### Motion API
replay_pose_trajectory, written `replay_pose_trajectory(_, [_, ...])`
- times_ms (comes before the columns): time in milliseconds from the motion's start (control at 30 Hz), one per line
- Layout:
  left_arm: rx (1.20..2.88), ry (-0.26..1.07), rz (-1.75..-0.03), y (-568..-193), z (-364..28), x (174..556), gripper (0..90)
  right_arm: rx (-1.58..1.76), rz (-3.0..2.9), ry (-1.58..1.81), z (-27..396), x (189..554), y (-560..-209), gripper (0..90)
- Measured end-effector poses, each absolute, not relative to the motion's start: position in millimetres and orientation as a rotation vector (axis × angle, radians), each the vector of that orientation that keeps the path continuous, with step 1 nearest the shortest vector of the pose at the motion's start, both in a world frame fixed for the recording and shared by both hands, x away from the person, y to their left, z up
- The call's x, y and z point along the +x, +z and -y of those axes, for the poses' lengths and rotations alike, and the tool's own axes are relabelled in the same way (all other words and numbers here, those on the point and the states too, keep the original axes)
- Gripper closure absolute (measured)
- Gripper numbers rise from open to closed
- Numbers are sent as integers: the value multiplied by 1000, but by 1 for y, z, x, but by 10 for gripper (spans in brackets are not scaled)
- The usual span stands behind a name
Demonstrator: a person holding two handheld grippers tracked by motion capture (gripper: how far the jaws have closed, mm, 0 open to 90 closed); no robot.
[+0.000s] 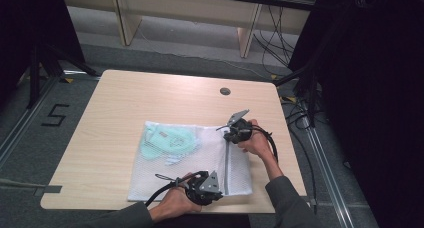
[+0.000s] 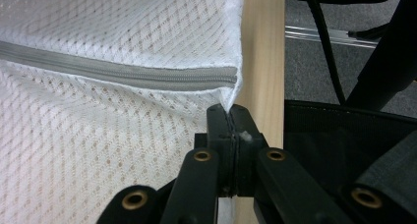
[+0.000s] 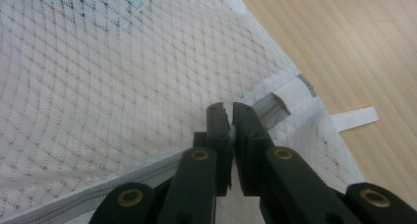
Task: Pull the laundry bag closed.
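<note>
A white mesh laundry bag (image 1: 190,158) lies flat on the wooden table (image 1: 125,103), with a mint green garment (image 1: 167,140) inside it at the far left. A grey zipper (image 1: 226,168) runs along the bag's right part. At the bag's near edge, my left gripper (image 1: 220,194) is shut on the mesh corner (image 2: 235,94) just below the zipper's end (image 2: 216,80). My right gripper (image 1: 229,138) sits at the zipper's far end (image 3: 270,105). It is shut over the zipper line with only a thin slit between the tips (image 3: 231,111); whatever they pinch is hidden.
A white fabric tab (image 3: 354,118) sticks out from the bag's far corner onto bare wood. A round cable hole (image 1: 225,91) lies beyond the bag. The table's right edge is close to the bag, with cables on the floor (image 1: 300,113) past it.
</note>
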State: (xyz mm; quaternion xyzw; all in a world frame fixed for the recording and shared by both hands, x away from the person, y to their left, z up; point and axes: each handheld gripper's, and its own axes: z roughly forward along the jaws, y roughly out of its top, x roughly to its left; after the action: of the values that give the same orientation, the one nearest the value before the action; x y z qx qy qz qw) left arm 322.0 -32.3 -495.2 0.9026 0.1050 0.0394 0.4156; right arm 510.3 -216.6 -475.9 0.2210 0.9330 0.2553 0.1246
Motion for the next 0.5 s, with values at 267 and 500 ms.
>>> replay_pose_trajectory(267, [2286, 96, -241, -497, 35, 319, 889, 634, -2708, 734, 220, 518, -477, 870])
replay_pose_trajectory(500, [2284, 96, -247, -498, 35, 319, 889, 683, -2700, 732, 221, 519, -478, 869])
